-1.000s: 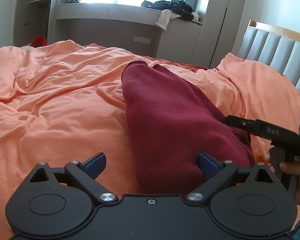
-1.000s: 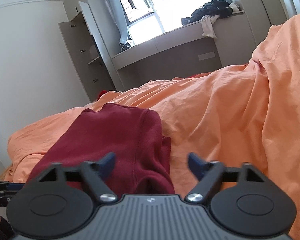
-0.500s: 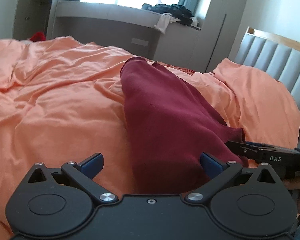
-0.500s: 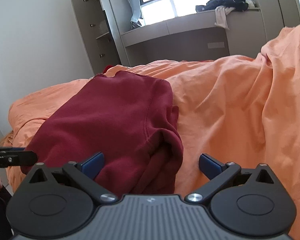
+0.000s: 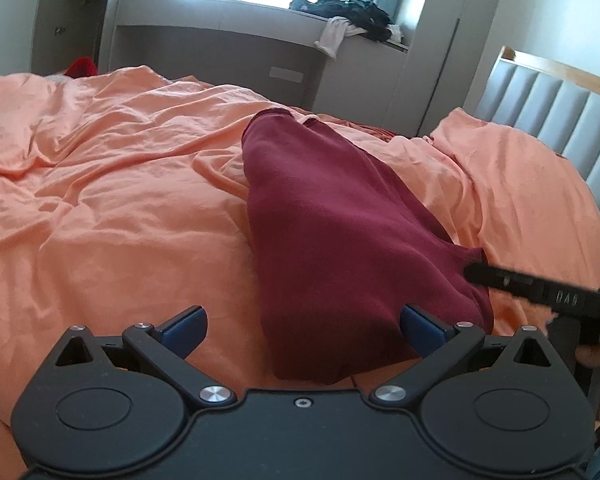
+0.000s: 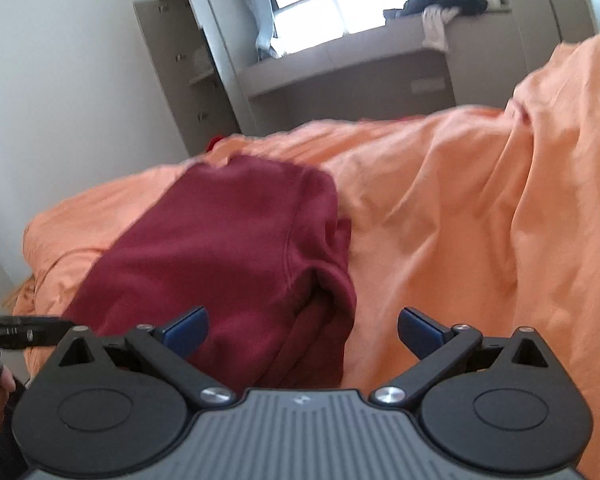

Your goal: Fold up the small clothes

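Dark red garment (image 5: 340, 240), soft knit, folded into a long thick bundle, lies on the bed's rumpled orange sheet (image 5: 120, 208). Seam and rolled hem visible at its near end (image 6: 300, 280). Left tongs (image 5: 302, 322) wide open, blue pads either side of the bundle's near end, not pressing it. Right tongs (image 6: 302, 326) also wide open after just spreading; garment edge lies between the pads, ungripped. Around: grey padded headboard (image 5: 560, 120), orange pillow (image 5: 500, 168), grey window ledge (image 5: 228, 12) with heap of dark and white clothes (image 5: 352, 16), red item (image 5: 82, 68) past the bed's far edge. Nothing blocks the garment.
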The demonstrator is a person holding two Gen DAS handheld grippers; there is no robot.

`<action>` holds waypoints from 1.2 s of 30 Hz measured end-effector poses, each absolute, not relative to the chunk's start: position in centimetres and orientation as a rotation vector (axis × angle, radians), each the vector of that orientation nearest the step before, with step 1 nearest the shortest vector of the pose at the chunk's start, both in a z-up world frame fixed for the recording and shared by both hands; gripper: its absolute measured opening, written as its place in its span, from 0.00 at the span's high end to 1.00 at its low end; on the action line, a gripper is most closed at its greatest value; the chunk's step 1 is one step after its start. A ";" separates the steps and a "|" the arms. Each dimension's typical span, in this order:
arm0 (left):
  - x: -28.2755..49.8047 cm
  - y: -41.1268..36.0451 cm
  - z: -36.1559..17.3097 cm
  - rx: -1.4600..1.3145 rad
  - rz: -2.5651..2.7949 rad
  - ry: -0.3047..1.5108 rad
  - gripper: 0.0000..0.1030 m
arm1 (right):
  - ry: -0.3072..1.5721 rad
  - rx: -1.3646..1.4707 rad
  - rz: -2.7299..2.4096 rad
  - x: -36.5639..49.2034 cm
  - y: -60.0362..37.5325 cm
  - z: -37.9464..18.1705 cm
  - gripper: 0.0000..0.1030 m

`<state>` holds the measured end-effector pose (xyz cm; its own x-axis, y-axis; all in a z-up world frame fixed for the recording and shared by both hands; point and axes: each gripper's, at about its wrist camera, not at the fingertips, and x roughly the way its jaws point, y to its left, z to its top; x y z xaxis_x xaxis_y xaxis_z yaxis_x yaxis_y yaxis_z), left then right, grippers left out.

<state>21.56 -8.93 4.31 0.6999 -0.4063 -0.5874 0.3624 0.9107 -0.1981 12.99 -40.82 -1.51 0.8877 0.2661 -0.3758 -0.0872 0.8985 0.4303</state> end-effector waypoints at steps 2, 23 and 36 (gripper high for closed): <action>21.5 -8.9 4.5 -0.058 -0.437 0.668 0.01 | 0.410 0.443 0.187 13.0 -41.1 -1.4 0.00; 28.3 -12.0 5.3 0.094 -0.448 0.662 0.00 | 0.436 0.448 -0.045 17.5 -43.3 -3.4 0.00; 28.4 -9.3 3.7 -0.013 -0.405 0.705 0.00 | 0.375 0.394 0.208 17.9 -40.3 -2.3 0.00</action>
<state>28.43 -9.28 3.67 0.6872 -0.3657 -0.6277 0.3573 0.9225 -0.1463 17.86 -40.28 -2.32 0.9108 0.2681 -0.3140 -0.1248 0.9037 0.4096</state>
